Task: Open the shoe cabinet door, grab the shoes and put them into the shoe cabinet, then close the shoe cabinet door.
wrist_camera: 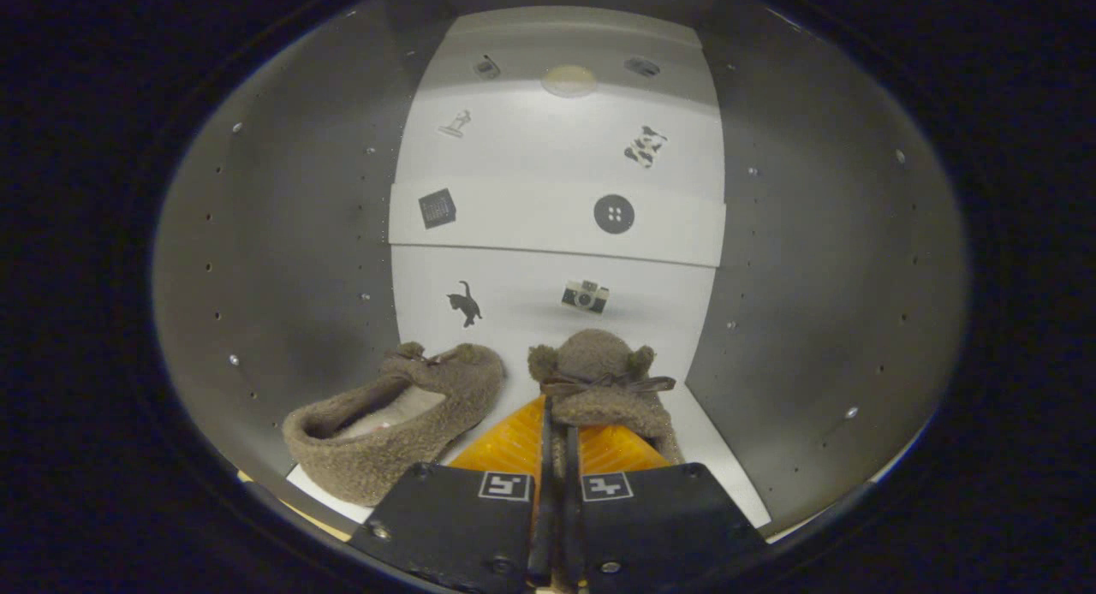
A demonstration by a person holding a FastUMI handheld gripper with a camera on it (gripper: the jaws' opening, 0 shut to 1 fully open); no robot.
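I am looking into the open shoe cabinet, with its white back wall (548, 140) straight ahead. A brown fuzzy slipper with a bow (604, 376) is just ahead of my fingers, toe toward the back wall. My gripper (556, 436) is shut on its near rim, which is pinched in the narrow gap between the fingers. The other brown slipper (398, 423) lies on the cabinet floor (715, 457) to the left of the fingers. It is angled, with its opening facing me and its toe near the back wall.
Grey side walls with rows of small holes stand on the left (291, 260) and on the right (822, 260). A white shelf (531, 226) crosses the back at mid height. Small picture stickers dot the back wall.
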